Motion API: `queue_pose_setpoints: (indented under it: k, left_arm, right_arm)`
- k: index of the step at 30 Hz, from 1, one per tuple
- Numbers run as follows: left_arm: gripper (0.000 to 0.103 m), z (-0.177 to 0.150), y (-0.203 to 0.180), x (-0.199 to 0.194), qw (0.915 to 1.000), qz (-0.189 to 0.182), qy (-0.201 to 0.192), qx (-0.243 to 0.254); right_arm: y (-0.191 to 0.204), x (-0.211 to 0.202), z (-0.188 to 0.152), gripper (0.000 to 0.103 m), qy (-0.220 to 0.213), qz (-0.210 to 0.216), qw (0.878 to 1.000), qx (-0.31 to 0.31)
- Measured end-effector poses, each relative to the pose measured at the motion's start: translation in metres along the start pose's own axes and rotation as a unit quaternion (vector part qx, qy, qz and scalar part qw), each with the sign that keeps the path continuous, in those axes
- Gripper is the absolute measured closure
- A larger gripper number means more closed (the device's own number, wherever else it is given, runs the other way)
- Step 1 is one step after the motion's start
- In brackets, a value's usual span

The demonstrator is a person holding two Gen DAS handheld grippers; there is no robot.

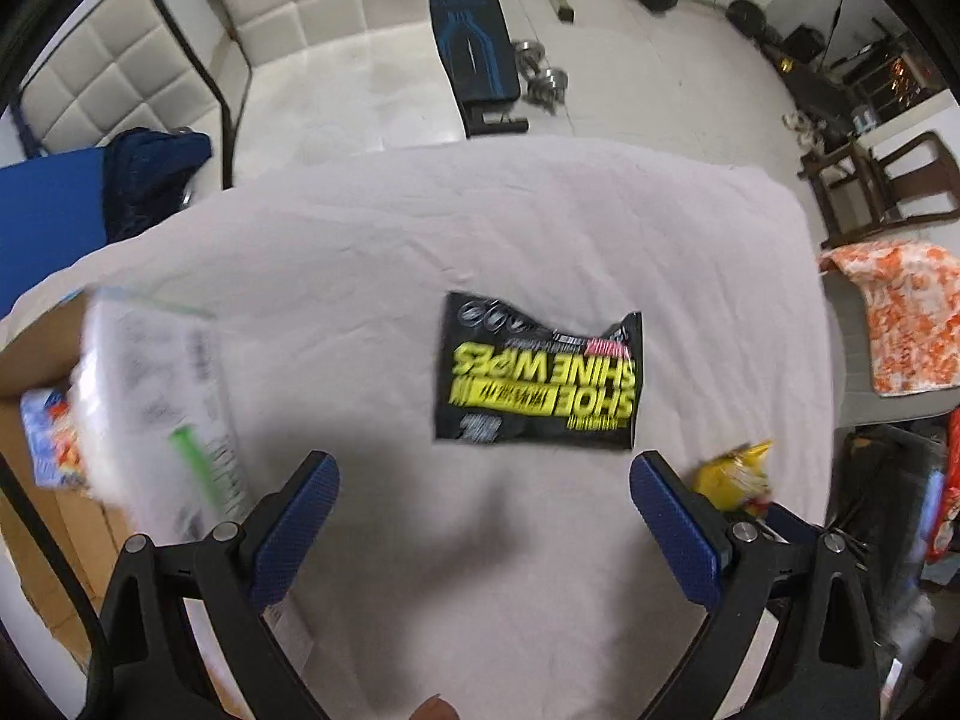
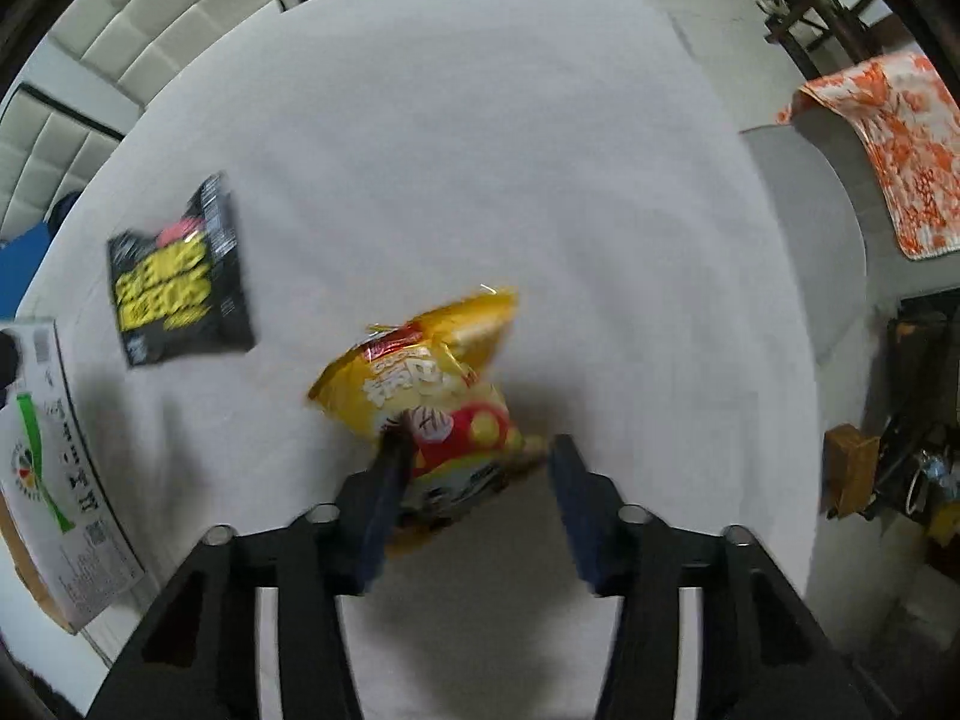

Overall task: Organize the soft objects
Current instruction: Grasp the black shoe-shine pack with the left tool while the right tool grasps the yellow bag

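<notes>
White cloth (image 1: 540, 228) covers our table. Our left gripper (image 1: 485, 474) stands spread above the wipes pack (image 1: 540, 372); our right gripper (image 2: 474, 462) brackets the yellow snack bag (image 2: 438, 396), contact unclear.

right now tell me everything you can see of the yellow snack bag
The yellow snack bag is a crinkled, shiny foil-look packet with white lettering, a red patch and a dark band at its near end. It lies tilted on the white cloth, its near end between the fingers of the right tongs, the left finger against it.
</notes>
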State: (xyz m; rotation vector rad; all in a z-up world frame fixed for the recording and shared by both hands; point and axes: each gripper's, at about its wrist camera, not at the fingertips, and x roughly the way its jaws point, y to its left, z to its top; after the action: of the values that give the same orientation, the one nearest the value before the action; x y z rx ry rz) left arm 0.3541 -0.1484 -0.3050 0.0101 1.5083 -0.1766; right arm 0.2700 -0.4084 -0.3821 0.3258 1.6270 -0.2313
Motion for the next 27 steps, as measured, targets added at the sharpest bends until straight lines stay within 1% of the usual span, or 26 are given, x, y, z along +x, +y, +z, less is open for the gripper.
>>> queue_pose_setpoints:
  k: [2, 4, 9, 12, 14, 18, 19, 20, 22, 23, 24, 27]
  left_arm:
    - [0.003, 0.012, -0.008, 0.015, 0.9999, 0.006, 0.014, 0.005]
    - [0.003, 0.024, -0.021, 0.041, 0.9991, 0.009, 0.04, 0.016]
    - [0.003, 0.036, -0.041, 0.093, 0.9955, 0.02, 0.089, 0.025]
    - [0.003, 0.038, -0.048, 0.109, 0.9947, 0.019, 0.098, 0.028]
    - [0.003, 0.039, -0.054, 0.114, 0.9945, 0.018, 0.097, 0.035]
    - [0.004, 0.041, -0.062, 0.122, 0.9935, 0.036, 0.094, 0.052]
    - [0.004, 0.04, -0.064, 0.125, 0.9929, 0.048, 0.09, 0.06]
    - [0.006, 0.039, -0.067, 0.125, 0.9927, 0.057, 0.08, 0.069]
    - [0.015, 0.036, -0.068, 0.124, 0.9935, 0.056, 0.067, 0.073]
    - [0.026, 0.036, -0.068, 0.123, 0.9937, 0.056, 0.063, 0.074]
    - [0.035, 0.035, -0.069, 0.12, 0.9939, 0.056, 0.057, 0.075]
    - [0.039, 0.025, -0.074, 0.107, 0.9942, 0.053, 0.044, 0.082]
  right_arm:
    - [-0.012, 0.001, 0.009, 0.054, 0.01, 0.016, 1.0, 0.005]
    - [-0.017, 0.003, 0.016, 0.053, 0.025, 0.037, 0.999, 0.002]
    - [-0.016, 0.006, 0.03, 0.047, 0.027, 0.046, 0.998, -0.014]
    - [-0.011, 0.006, 0.037, 0.041, 0.029, 0.054, 0.998, -0.018]
    - [-0.004, 0.008, 0.034, 0.04, 0.032, 0.059, 0.998, -0.021]
    - [0.001, 0.017, 0.038, 0.04, 0.043, 0.064, 0.996, -0.035]
    - [0.004, 0.02, 0.039, 0.04, 0.044, 0.059, 0.997, -0.04]
    - [0.008, 0.023, 0.04, 0.04, 0.045, 0.054, 0.997, -0.045]
    - [0.016, 0.028, 0.041, 0.04, 0.046, 0.045, 0.997, -0.05]
    - [0.018, 0.028, 0.041, 0.04, 0.045, 0.038, 0.997, -0.055]
    - [0.019, 0.027, 0.042, 0.04, 0.045, 0.034, 0.997, -0.058]
    - [0.02, 0.026, 0.042, 0.04, 0.052, 0.026, 0.996, -0.06]
